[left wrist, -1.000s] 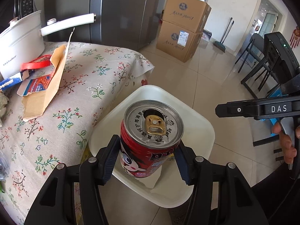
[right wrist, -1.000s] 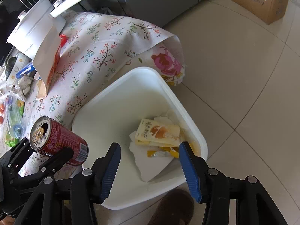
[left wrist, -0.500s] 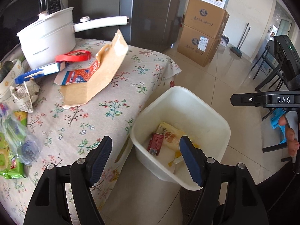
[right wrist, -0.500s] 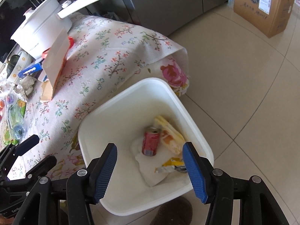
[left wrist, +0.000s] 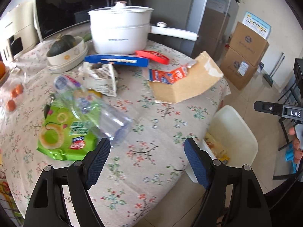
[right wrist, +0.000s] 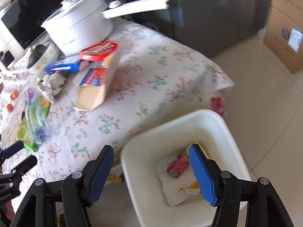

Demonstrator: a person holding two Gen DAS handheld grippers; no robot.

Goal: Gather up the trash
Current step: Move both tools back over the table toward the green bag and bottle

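A white trash bin stands on the floor beside the table; it also shows in the left wrist view. A red can lies inside it on white paper with a yellow wrapper. On the floral table lie a clear plastic bottle, a green snack bag, crumpled newspaper, a torn cardboard box, a blue box and a red lid. My left gripper is open and empty above the table's near edge. My right gripper is open and empty over the bin's left rim.
A white pot with a long handle, a bowl holding a dark squash and a microwave stand at the table's back. Small oranges lie at the left. Cardboard boxes are stacked on the tiled floor at the right.
The left gripper let go of the red can, which now lies in the bin. Both grippers have since swung left toward the table.
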